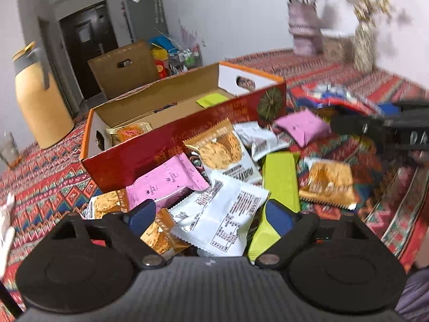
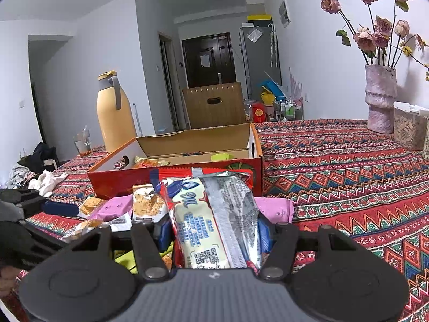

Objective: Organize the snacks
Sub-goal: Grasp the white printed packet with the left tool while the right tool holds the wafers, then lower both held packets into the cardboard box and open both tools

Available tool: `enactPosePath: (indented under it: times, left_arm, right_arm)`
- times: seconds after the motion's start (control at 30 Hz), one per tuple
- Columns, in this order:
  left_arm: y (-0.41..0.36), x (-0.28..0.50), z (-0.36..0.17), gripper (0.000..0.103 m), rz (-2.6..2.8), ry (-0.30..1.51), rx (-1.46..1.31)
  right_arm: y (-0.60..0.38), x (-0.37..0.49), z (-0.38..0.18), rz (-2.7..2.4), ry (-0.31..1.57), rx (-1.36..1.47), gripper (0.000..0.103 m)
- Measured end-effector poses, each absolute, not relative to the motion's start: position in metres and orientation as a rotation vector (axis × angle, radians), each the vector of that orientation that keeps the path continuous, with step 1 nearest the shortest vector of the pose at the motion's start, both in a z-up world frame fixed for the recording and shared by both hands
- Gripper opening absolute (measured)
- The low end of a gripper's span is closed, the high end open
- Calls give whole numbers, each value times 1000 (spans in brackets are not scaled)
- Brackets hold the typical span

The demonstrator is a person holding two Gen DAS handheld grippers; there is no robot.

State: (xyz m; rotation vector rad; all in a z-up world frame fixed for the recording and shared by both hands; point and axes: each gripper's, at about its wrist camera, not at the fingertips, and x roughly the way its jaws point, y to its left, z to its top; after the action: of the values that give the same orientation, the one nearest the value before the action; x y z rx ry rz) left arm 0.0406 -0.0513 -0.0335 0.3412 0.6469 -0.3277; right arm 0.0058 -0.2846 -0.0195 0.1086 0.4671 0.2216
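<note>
The right gripper [image 2: 214, 230] has its fingers [image 2: 264, 232] clamped on a red and white snack packet [image 2: 211, 214], held just in front of the open red box [image 2: 177, 179] on the patterned surface [image 2: 348, 177]. The left gripper [image 1: 211, 212] hangs over the snack pile [image 1: 228, 166] beside that box, fingers [image 1: 277, 216] spread wide and gripping nothing, a white packet [image 1: 222, 214] lying under them. Inside the box lie an orange packet [image 1: 131, 131] and a green packet [image 1: 211, 99].

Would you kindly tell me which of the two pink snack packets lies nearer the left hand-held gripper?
The flat pink packet against the red box, just beyond the left hand-held gripper; the puffier pink packet lies farther off to the right.
</note>
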Motion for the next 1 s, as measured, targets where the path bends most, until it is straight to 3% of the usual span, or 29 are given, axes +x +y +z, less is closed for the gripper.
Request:
enactPosePath:
  times: [0.03,0.2,0.27,0.47,1.0]
  left_arm:
    - [-53,43,-36,86,-327,654,357]
    - [-61,55,-44,55,-352,697,387]
    - [-61,57,-47,48,-363,715,387]
    - [-59,56,-44,41,-354,710,374]
    - [-37,58,-2,41,-264,560,143]
  right_arm:
    - [-285,6,-20,220,468,111,59]
    - [-288,7,-22,219,471,118,59]
    - [-288,7,-22,221,472,119,59]
    - [-290,8,-22,224,475,127,59]
    - [-277,27,-14,248,457,100,59]
